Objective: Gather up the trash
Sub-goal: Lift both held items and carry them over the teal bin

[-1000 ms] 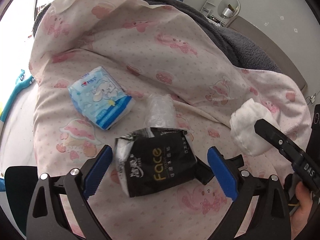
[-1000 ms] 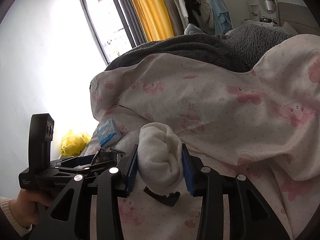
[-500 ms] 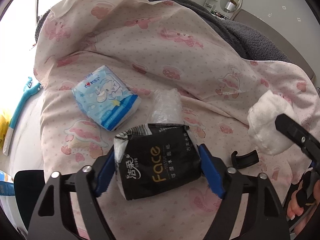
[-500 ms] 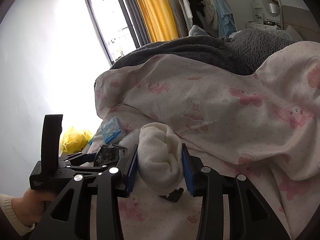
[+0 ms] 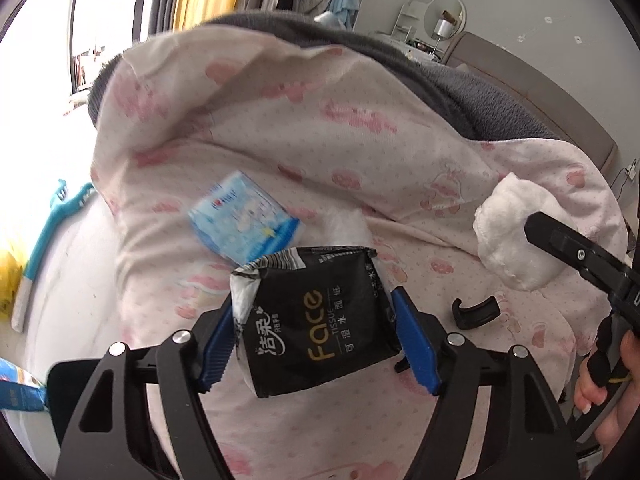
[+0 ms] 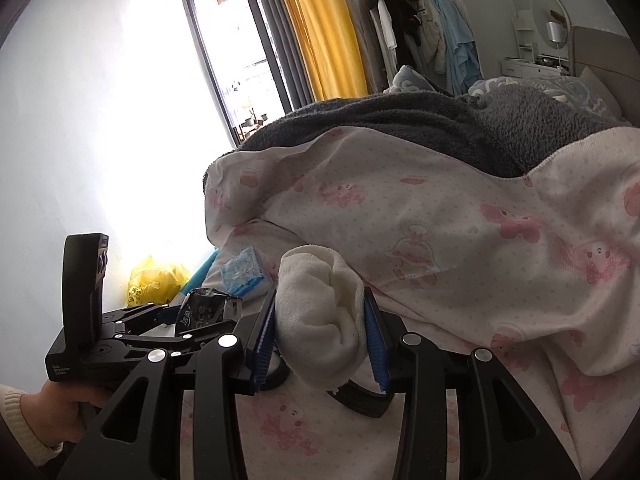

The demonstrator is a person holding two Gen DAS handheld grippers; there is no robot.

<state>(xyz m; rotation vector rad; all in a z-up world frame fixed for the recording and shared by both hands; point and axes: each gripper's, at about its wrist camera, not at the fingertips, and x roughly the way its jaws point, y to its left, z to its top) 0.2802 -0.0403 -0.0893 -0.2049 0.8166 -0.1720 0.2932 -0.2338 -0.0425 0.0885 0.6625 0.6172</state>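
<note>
A black "Face" tissue pack (image 5: 316, 320) is clamped between the blue pads of my left gripper (image 5: 313, 300) and hangs just above the pink cartoon blanket (image 5: 280, 140). My right gripper (image 6: 320, 294) is shut on a rolled white cloth wad (image 6: 320, 320), held clear of the bed. That wad (image 5: 508, 236) also shows at the right of the left wrist view. On the blanket behind the black pack lie a blue tissue pack (image 5: 244, 226) and a crumpled clear wrapper (image 5: 346, 226). A small black C-shaped clip (image 5: 476, 312) lies to the right.
A grey fleece blanket (image 6: 400, 120) is piled behind the pink one. A teal tool (image 5: 52, 224) lies at the bed's left edge, with a yellow plastic bag (image 6: 156, 280) on the floor by the window. A person's hand (image 6: 64, 400) grips the left gripper's handle.
My left jaws closed from wide open onto the black tissue pack and lifted it off the blanket. The right gripper rose slightly, still holding the white wad.
</note>
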